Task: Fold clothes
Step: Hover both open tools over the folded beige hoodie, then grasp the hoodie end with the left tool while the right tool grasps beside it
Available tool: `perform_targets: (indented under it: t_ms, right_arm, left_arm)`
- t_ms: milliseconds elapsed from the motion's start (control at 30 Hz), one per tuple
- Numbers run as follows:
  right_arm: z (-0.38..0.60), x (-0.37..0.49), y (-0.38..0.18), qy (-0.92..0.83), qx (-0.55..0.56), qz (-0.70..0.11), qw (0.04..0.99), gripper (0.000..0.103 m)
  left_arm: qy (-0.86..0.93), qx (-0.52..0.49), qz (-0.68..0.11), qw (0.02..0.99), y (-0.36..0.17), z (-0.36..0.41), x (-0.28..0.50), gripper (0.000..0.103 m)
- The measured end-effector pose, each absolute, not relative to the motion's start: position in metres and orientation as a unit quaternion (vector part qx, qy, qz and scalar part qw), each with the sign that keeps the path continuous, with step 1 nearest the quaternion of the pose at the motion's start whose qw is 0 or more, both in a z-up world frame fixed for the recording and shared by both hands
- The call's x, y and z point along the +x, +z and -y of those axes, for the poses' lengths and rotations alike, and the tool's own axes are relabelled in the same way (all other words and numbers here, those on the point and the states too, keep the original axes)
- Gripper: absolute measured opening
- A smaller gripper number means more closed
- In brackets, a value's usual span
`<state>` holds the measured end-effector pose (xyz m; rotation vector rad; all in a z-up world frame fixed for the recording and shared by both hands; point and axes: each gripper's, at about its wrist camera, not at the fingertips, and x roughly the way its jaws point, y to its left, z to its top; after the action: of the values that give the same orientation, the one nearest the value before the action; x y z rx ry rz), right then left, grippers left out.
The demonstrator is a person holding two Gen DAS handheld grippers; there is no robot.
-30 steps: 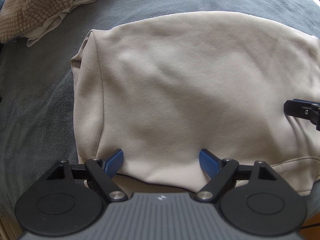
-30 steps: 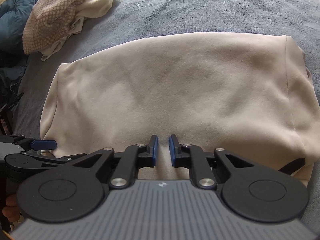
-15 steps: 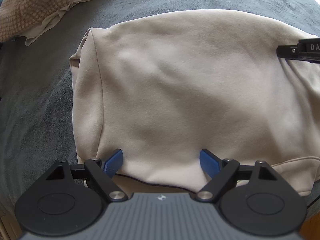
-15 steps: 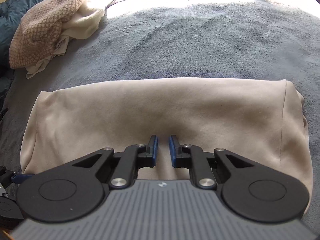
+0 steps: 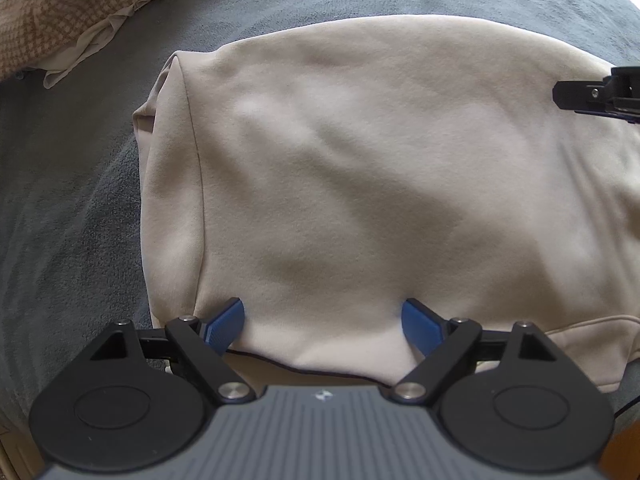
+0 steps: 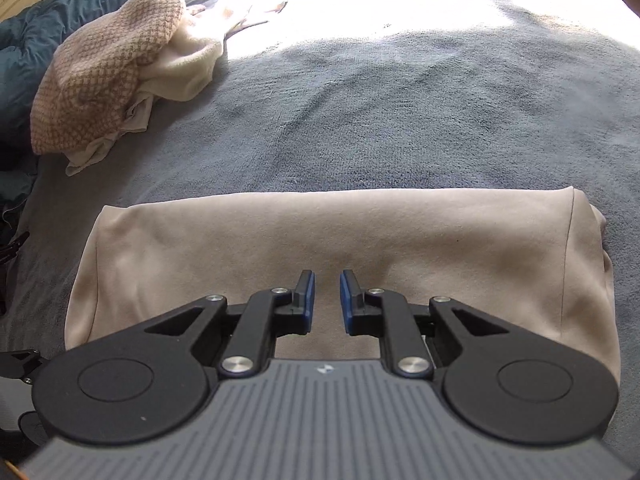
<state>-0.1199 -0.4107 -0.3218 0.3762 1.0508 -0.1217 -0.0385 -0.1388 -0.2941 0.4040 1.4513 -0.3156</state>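
I have the beige garment (image 5: 360, 184) lying flat on the grey bed (image 5: 72, 208), already folded into a wide block with its layered edges stacked on my near side, so I judge the fold in hand is laid and I am between folds, letting go and lining up for the next one. My left gripper (image 5: 323, 322) points straight down at the near edge with its blue fingers (image 5: 224, 320) spread wide and opening further; cloth lies between them but the pads do not press on it, so nothing is held there. My right gripper (image 6: 325, 300) hangs over the middle of the near half of the garment, tilted down toward it, its fingers (image 6: 306, 300) nearly together with a narrow gap that shows only cloth beyond, not pinched, so it is empty too. In the left view its black tip shows at the far right side of the garment. A pile (image 6: 108, 76) of unfolded clothes sits well apart toward the far left of the bed, beside a dark teal quilt (image 6: 48, 28). Next, I think, I need to open the right fingers, bring each gripper to an end of one side, pinch all layers together and carry that side across without dragging the bottom layer out of line.
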Motion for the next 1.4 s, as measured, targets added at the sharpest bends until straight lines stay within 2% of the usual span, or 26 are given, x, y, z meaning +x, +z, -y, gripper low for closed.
perform_targets:
  t_ms: [500,767,967,1067,1267,1400]
  right_arm:
    - [0.368,-0.113,-0.323,0.005,0.213,-0.508,0.834,0.016]
    - [0.345,-0.113,-0.326,0.043,0.233,-0.515,0.823,0.021]
    - [0.304,-0.102,-0.324,0.112,0.251,-0.521,0.808,0.029]
    - [0.285,-0.089,-0.326,0.137,0.259,-0.530,0.796,0.042]
    - [0.258,-0.061,-0.334,0.156,0.271,-0.551,0.774,0.047]
    - [0.243,-0.046,-0.341,0.166,0.279,-0.575,0.751,0.055]
  left_arm:
    - [-0.175,0.140,-0.653,0.723,-0.283,0.124,-0.041,0.089]
    - [-0.191,0.051,-0.626,0.754,-0.260,0.048,-0.069,0.089]
    - [-0.161,-0.018,-0.619,0.769,-0.268,-0.008,-0.070,0.088]
    - [-0.171,-0.057,-0.627,0.758,-0.284,-0.022,-0.062,0.082]
    - [-0.201,-0.115,-0.617,0.752,-0.298,-0.030,-0.057,0.076]
    - [-0.212,-0.147,-0.615,0.746,-0.302,-0.034,-0.048,0.054]
